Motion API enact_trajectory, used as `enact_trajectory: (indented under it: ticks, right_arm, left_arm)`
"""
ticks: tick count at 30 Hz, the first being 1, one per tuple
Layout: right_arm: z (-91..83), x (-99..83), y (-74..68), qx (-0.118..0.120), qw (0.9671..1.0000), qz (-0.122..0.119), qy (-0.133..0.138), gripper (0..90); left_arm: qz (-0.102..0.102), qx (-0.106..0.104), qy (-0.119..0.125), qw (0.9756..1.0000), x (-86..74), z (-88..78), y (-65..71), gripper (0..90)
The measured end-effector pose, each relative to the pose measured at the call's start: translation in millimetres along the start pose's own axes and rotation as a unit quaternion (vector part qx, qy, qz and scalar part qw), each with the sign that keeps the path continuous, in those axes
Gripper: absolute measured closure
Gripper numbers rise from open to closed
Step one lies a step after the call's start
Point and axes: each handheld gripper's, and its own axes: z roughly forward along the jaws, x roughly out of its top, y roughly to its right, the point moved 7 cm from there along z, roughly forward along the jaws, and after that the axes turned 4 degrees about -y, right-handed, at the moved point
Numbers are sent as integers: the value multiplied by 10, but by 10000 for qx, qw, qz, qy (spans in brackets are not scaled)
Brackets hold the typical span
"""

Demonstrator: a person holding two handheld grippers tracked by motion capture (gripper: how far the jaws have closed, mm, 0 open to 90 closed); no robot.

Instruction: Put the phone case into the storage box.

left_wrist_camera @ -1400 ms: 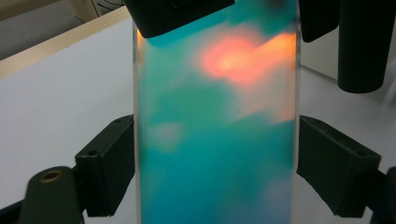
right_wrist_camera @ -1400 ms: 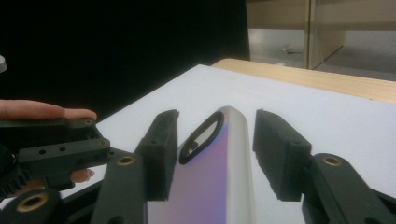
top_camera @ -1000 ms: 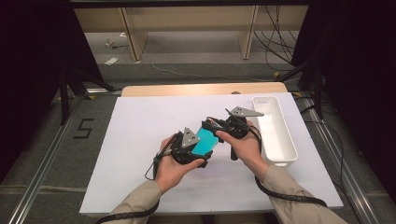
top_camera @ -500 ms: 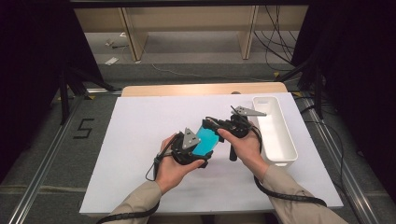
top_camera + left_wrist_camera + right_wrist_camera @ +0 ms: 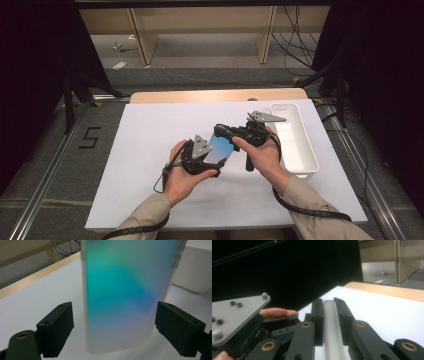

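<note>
Above the counter (image 5: 150, 130), the right tool (image 5: 223, 133) has just closed on the thin edge of the teal phone case (image 5: 218, 148), probably to take it, while the left tool (image 5: 212, 165) stands open around it.

— Where does the phone case (image 5: 220, 149) sit?

— Mid-table, between the left gripper (image 5: 204, 161) and the right gripper (image 5: 226, 134), above the white mat (image 5: 150, 135).

— And the tray (image 5: 295, 142)?

— On the mat's right edge, just right of the right hand (image 5: 262, 155) (long side running front to back).

— Behind the mat?

— A strip of bare table (image 5: 200, 96), then the floor.
</note>
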Motion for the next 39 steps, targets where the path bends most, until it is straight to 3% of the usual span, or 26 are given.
enact_trajectory:
  ticks: [12, 18, 25, 39]
  right_arm:
    - [-121, 81, 75, -222, 9976, -608, -226, 800]
    - [-148, 67, 61, -51, 9943, -934, -510, 800]
    - [-155, 26, 21, 141, 9873, -1350, -820, 799]
    - [-198, 4, 12, 465, 9804, -1576, -1092, 798]
  left_arm:
    - [-15, -310, 152, 9994, 23, -44, 26, 102]
    - [-63, -488, 219, 9985, 15, -50, 39, 118]
    - [-41, -516, 262, 9983, 9, -55, 36, 151]
    - [24, -581, 225, 9981, -1, -38, 58, 159]
